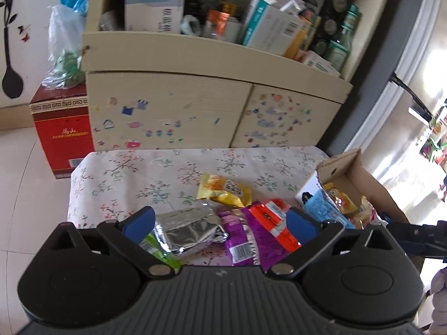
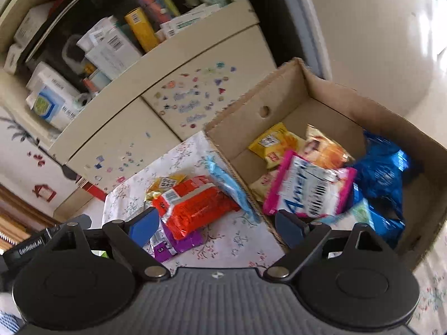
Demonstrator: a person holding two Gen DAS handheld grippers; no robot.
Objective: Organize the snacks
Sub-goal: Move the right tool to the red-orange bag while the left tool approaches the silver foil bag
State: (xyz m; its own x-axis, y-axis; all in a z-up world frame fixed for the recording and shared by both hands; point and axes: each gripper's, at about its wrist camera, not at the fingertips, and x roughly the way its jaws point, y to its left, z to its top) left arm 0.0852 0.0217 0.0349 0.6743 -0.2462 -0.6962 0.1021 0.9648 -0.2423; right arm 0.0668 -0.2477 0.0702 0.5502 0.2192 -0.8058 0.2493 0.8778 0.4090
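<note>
Loose snack packs lie on a floral-cloth table (image 1: 117, 176): a silver foil pack (image 1: 190, 230), a purple pack (image 1: 245, 243), a red-orange pack (image 1: 275, 223), a yellow pack (image 1: 223, 189) and a green pack (image 1: 156, 249). My left gripper (image 1: 220, 223) is open above the silver and purple packs, holding nothing. A cardboard box (image 2: 285, 89) at the table's right holds several snacks, among them a pink-edged white pack (image 2: 310, 187) and blue packs (image 2: 382, 167). My right gripper (image 2: 218, 226) is open and empty over the box's near-left edge, beside the red-orange pack (image 2: 192, 209).
A beige cabinet (image 1: 167, 111) with stickers stands behind the table; its open shelf is crowded with boxes and bottles. A red carton (image 1: 61, 131) sits on the tiled floor at the left. A light-blue pack (image 2: 232, 187) leans on the box's left wall.
</note>
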